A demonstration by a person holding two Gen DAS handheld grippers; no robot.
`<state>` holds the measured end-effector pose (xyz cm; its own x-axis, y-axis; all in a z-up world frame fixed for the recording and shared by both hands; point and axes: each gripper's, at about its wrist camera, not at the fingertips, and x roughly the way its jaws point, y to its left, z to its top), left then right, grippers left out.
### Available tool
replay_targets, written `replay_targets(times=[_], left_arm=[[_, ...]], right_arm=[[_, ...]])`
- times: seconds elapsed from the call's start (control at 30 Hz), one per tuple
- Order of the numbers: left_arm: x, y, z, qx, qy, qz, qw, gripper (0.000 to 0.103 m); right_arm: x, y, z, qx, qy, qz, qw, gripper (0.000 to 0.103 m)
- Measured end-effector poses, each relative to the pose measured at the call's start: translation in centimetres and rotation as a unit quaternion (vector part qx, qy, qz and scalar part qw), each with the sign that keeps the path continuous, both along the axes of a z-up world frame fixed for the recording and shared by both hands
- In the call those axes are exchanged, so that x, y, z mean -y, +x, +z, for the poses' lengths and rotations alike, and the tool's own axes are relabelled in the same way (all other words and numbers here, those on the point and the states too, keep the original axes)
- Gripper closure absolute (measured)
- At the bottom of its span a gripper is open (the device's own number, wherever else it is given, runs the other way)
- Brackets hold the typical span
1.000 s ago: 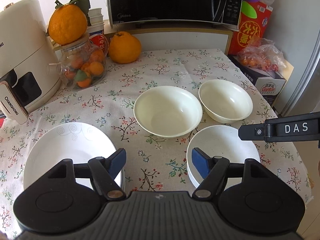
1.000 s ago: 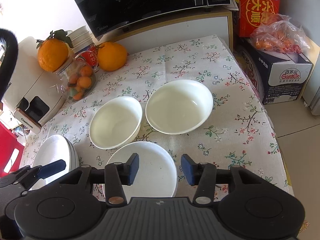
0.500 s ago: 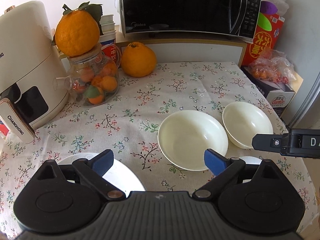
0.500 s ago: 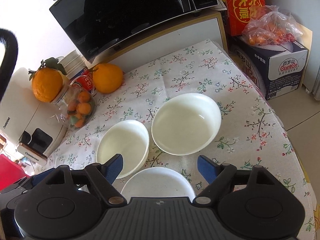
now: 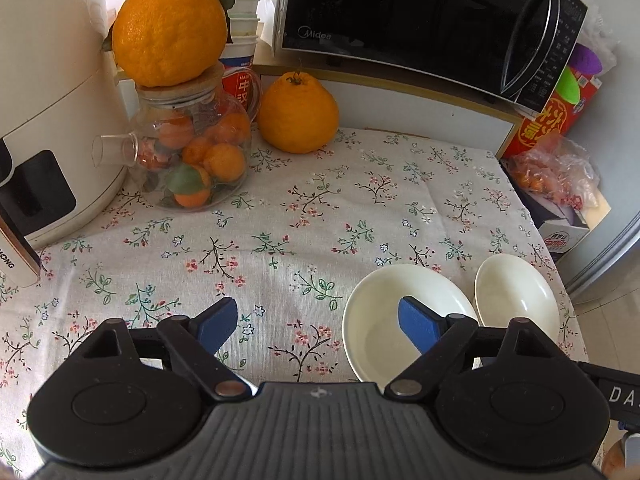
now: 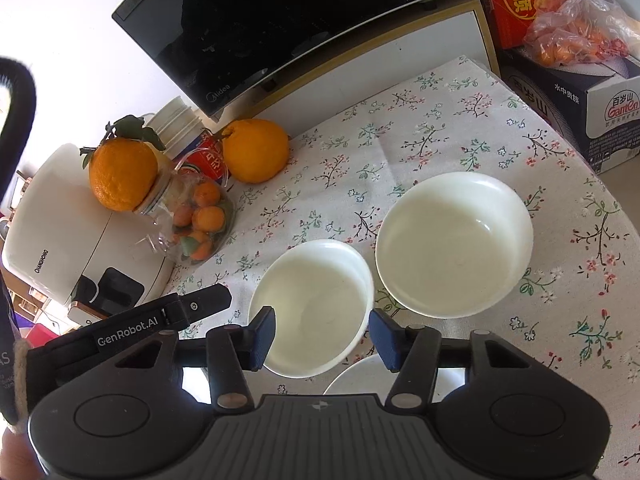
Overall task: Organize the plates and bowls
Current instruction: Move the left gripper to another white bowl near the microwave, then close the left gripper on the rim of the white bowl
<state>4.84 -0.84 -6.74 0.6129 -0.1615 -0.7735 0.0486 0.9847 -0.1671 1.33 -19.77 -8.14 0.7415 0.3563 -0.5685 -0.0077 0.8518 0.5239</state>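
Two bowls sit side by side on the flowered tablecloth [image 6: 460,128]: the smaller bowl [image 6: 316,304] at lower centre of the right wrist view, the bigger bowl [image 6: 454,244] just to its right, rims nearly touching. A plate [image 6: 360,376] peeks out at the bottom edge, mostly hidden by the right gripper [image 6: 322,338], whose fingers are spread wide and hold nothing. The left gripper [image 5: 316,326] is likewise wide open and empty, low in its own view over bare cloth left of the bowls.

Judging by this, the work is at the approach stage, nothing stacked yet. The next move probably calls for closing on one bowl's rim and nesting it in the other.

Compared with a second ago, both cameras have tilted up and forward: the plates have slid almost out of view, and the microwave [image 5: 420,20] and oranges loom larger.
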Motion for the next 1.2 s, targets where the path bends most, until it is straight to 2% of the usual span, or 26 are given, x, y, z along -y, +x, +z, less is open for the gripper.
replay_targets(times=[0.07, 0.2, 0.57, 0.73, 0.87, 0.97, 1.2], left_arm=[[-0.2, 0.4, -0.3, -0.005, -0.007, 0.001, 1.0, 0.024], [-0.6, 0.8, -1.0, -0.013, -0.013, -0.002, 0.9998, 0.033], [-0.5, 1.9, -2.6, -0.039, -0.047, -0.016, 0.998, 0.041], [0.5, 2.1, -3.3, -0.043, -0.033, -0.032, 0.998, 0.061], [1.1, 2.0, -3.5, -0.044, -0.028, -0.049, 0.9975, 0.07], [1.2, 1.9, -3.4, -0.04, -0.025, -0.053, 0.9975, 0.082], [1.1, 1.7, -3.2, -0.03, -0.017, -0.045, 0.9984, 0.092]], right_arm=[[-0.3, 0.5, -0.3, -0.009, -0.003, -0.003, 1.0, 0.059], [-1.0, 1.1, -0.5, -0.013, -0.023, -0.01, 1.0, 0.06], [-1.5, 2.7, -1.4, -0.032, -0.053, -0.033, 0.998, 0.06], [-1.8, 3.1, -1.8, -0.037, -0.062, -0.037, 0.997, 0.073], [-2.0, 3.3, -2.1, -0.04, -0.065, -0.039, 0.996, 0.085], [-1.9, 3.3, -2.0, -0.036, -0.062, -0.037, 0.997, 0.094], [-1.7, 3.2, -2.0, -0.034, -0.058, -0.041, 0.997, 0.097]])
